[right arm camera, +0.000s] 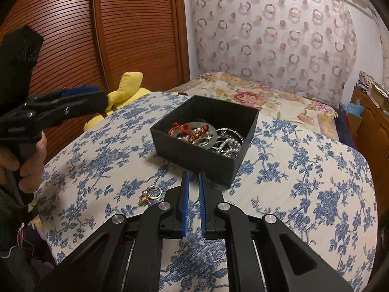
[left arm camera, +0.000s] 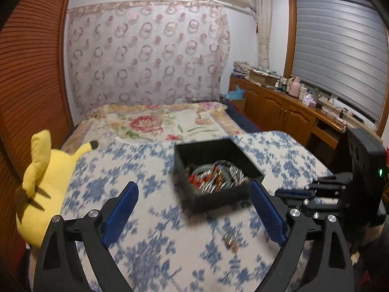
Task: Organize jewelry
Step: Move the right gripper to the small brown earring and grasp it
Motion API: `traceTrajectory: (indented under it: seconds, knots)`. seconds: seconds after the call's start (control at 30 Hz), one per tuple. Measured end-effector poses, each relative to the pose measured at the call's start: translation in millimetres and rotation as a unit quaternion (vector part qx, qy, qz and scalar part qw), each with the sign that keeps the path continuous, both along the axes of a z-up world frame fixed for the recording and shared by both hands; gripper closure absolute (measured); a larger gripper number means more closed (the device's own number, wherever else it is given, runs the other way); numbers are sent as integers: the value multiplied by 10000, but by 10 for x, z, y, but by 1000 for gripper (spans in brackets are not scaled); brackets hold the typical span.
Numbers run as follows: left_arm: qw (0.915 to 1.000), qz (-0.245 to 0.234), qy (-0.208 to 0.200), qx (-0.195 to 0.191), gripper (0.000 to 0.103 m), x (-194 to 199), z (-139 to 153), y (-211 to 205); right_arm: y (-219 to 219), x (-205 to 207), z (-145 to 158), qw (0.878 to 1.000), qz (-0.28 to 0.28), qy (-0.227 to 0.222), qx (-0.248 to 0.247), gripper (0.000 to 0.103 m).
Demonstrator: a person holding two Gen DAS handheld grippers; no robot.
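1. Spanning a wide gap, the fingers of the left gripper (left arm camera: 194,209) are held fully spread; nothing is seen between the blue pads (left arm camera: 120,215), only the blue-and-white floral cloth (left arm camera: 150,231).
2. The black box (left arm camera: 218,194) is located just beyond the left fingertips, nearer to the right-hand finger, whose tip overlaps the near corner of the box in the left wrist view. Contact cannot be judged there because of blur.
3. Mixed jewelry (right arm camera: 206,136) is contained in the box: a pale green bangle, a red cord piece, pearl-like beads and silver strands are distinguished in the right wrist view.
4. A small gold-coloured piece (left arm camera: 231,241) is left outside the box, on the cloth. It is seen short of the left fingertips, toward the right-hand finger. In the right wrist view the same piece (right arm camera: 150,194), a ring with small attachments, lies just to the left of the right gripper's fingers, apart from them.
5. The fingers of the right gripper (right arm camera: 193,174) are pressed nearly together, with only a narrow slot left between the blue pads. No object is pinched between them.
6. The right fingertips are positioned directly in front of the near wall of the box; whether they touch it cannot be told.
7. A hand (right arm camera: 26,168) is wrapped around the grip of the left gripper at the left edge of the right wrist view.
8. A yellow plush toy (left arm camera: 46,185) is placed beyond the outer side of the left-hand finger, at the cloth's edge.
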State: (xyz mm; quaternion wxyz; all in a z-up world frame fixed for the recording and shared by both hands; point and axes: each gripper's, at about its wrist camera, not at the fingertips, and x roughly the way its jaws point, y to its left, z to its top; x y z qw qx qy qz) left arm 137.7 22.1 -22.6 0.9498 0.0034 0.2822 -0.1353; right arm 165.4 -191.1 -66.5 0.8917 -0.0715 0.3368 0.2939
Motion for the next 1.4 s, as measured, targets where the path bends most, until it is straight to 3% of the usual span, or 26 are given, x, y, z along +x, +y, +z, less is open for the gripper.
traceTrajectory:
  seconds: [0.13, 0.23, 0.27, 0.63, 0.87, 1.0, 1.03, 1.4]
  knots:
    - [9998, 136, 164, 46, 13, -79, -146, 142, 50, -39, -61, 9999, 58, 97, -32, 94]
    - [9993, 259, 257, 31, 12, -129, -242, 248, 93, -71, -112, 9998, 113, 159, -50, 77]
    - [9992, 288, 289, 27, 12, -141, -270, 277, 111, -82, -130, 9997, 140, 186, -48, 76]
    - [9977, 409, 548, -14, 12, -209, -482, 432, 560, -165, -336, 9951, 674, 597, -408, 76]
    - [9980, 323, 542, -62, 12, -248, -487, 378, 740, -131, -448, 9935, 567, 648, -745, 76]
    - [9981, 279, 542, -75, 12, -263, -492, 350, 762, -113, -457, 9936, 508, 595, -817, 77]
    - [9981, 276, 544, -73, 12, -265, -496, 347, 759, -122, -459, 9936, 502, 568, -840, 86]
    - [9975, 138, 698, -32, 12, -226, -552, 208, 411, -296, -341, 9962, 436, 439, -619, 86]
